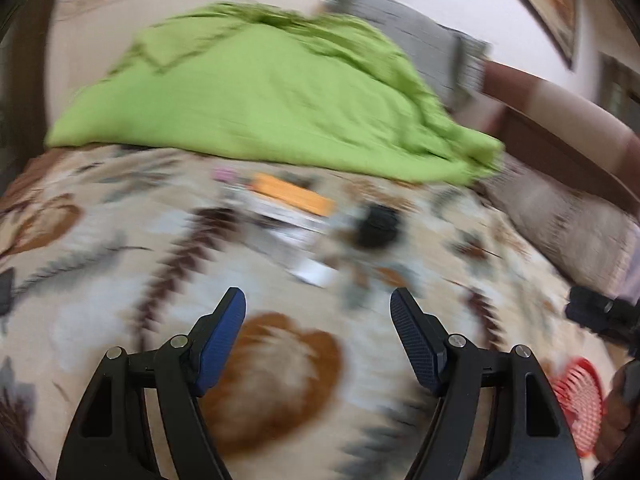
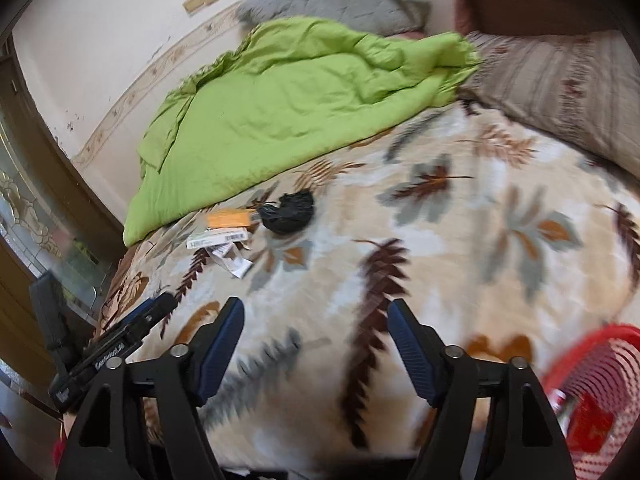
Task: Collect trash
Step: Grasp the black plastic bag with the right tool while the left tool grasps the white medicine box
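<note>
Leaf-patterned bedding point(image 2: 460, 240) fills both views, with a rumpled green quilt point(image 2: 280, 108) heaped across the upper half and a striped pillow point(image 2: 560, 96) at upper right in the right wrist view. Trash lies just below the quilt's lower edge: an orange packet point(image 2: 230, 218), a white box point(image 2: 218, 238) touching it, crumpled white paper point(image 2: 236, 262) just below that, and a black wad point(image 2: 288, 212) beside the packet's right end. In the blurred left wrist view the same cluster sits mid-frame, the black wad point(image 1: 376, 226) to its right. A red basket point(image 2: 592, 396) shows at lower right, something red inside. The right gripper point(image 2: 316, 312) hangs over the bedding at lower centre, jaws apart, nothing between them. The left gripper point(image 1: 318, 302) also stands apart and empty, well short of the trash.
</note>
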{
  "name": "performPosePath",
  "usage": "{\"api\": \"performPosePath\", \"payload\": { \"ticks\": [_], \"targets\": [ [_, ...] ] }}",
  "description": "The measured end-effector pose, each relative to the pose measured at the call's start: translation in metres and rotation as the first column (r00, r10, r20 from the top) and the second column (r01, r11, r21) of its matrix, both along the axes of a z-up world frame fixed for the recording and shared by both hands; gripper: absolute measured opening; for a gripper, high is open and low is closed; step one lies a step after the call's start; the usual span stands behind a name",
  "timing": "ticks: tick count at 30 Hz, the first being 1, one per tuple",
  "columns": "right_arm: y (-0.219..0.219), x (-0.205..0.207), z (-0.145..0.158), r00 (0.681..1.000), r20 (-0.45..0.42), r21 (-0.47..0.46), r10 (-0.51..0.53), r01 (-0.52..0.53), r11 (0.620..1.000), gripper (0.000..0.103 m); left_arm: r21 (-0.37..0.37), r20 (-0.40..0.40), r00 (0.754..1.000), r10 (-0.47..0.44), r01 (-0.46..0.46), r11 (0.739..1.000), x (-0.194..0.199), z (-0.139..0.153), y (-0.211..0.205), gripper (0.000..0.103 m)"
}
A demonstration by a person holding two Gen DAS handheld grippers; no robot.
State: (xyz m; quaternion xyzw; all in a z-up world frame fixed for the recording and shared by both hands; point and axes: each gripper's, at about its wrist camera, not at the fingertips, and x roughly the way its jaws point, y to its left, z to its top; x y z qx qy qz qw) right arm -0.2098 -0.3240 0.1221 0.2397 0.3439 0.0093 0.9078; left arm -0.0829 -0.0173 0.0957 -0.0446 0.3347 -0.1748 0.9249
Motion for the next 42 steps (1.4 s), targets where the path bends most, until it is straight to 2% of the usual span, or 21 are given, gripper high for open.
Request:
{"api": "performPosePath", "payload": {
  "ticks": [3,6,9,13,16,17,18,20,23,29,31,35,38,42],
  "targets": [
    [0.013,0.051,-0.003,1.0,-0.02,0.005,0.015,-0.015,1.0,0.084,0.01,-0.011,0.998,0.066,-0.066,0.998,0.02,-0.01,0.026,0.074],
    [0.023,0.107,-0.013,0.999,-0.047,0.043,0.013,-0.011,0.999,0.085,-0.037,-0.053,0.994,0.091,-0.093,0.995,0.037,-0.017,0.047,0.074],
    [0.028,0.165,-0.027,0.996,-0.093,0.071,-0.012,0.019,0.997,0.085,-0.022,-0.061,0.992,0.112,-0.113,0.993,0.045,-0.022,0.053,0.074],
    [0.031,0.232,-0.053,0.982,-0.171,0.087,-0.085,0.101,0.991,0.085,-0.05,-0.043,0.992,0.116,-0.118,0.992,0.054,-0.02,0.062,0.074],
    [0.032,0.26,-0.078,0.965,-0.235,0.13,-0.117,0.151,0.98,0.085,-0.054,-0.031,0.993,0.118,-0.119,0.991,0.06,-0.019,0.064,0.074],
    [0.033,0.266,-0.085,0.961,-0.251,0.144,-0.117,0.157,0.977,0.083,-0.063,-0.032,0.993,0.112,-0.114,0.992,0.062,-0.019,0.065,0.074],
    [0.035,0.27,-0.092,0.957,-0.266,0.152,-0.111,0.156,0.976,0.073,-0.07,-0.035,0.994,0.107,-0.109,0.992,0.065,-0.019,0.065,0.074],
    [0.042,0.275,-0.102,0.951,-0.296,0.162,-0.087,0.139,0.977,0.055,-0.086,-0.04,0.995,0.094,-0.097,0.992,0.071,-0.02,0.063,0.074],
    [0.048,0.258,-0.094,0.968,-0.245,0.189,-0.054,0.102,0.977,0.047,-0.104,-0.041,0.996,0.081,-0.085,0.991,0.08,-0.019,0.06,0.074],
    [0.063,0.185,-0.058,0.994,-0.094,0.133,-0.05,0.062,0.989,0.047,-0.177,-0.074,0.995,0.066,-0.078,0.981,0.123,-0.008,0.051,0.074],
    [0.062,0.171,-0.06,0.996,-0.064,0.123,-0.063,0.07,0.99,0.047,-0.208,-0.109,0.994,0.009,-0.032,0.978,0.152,-0.009,0.041,0.074],
    [0.044,0.175,-0.067,0.993,-0.063,0.11,-0.099,0.106,0.988,0.047,-0.166,-0.2,0.979,-0.046,0.013,0.986,0.197,-0.022,0.017,0.073],
    [0.031,0.178,-0.071,0.991,-0.07,0.132,-0.115,0.123,0.984,0.047,-0.177,-0.269,0.949,-0.165,0.12,0.977,0.203,-0.031,0.002,0.066],
    [0.018,0.173,-0.066,0.991,-0.045,0.136,-0.129,0.134,0.982,0.047,-0.109,-0.289,0.92,-0.264,0.242,0.964,0.173,-0.037,-0.018,0.061]
  ]
}}
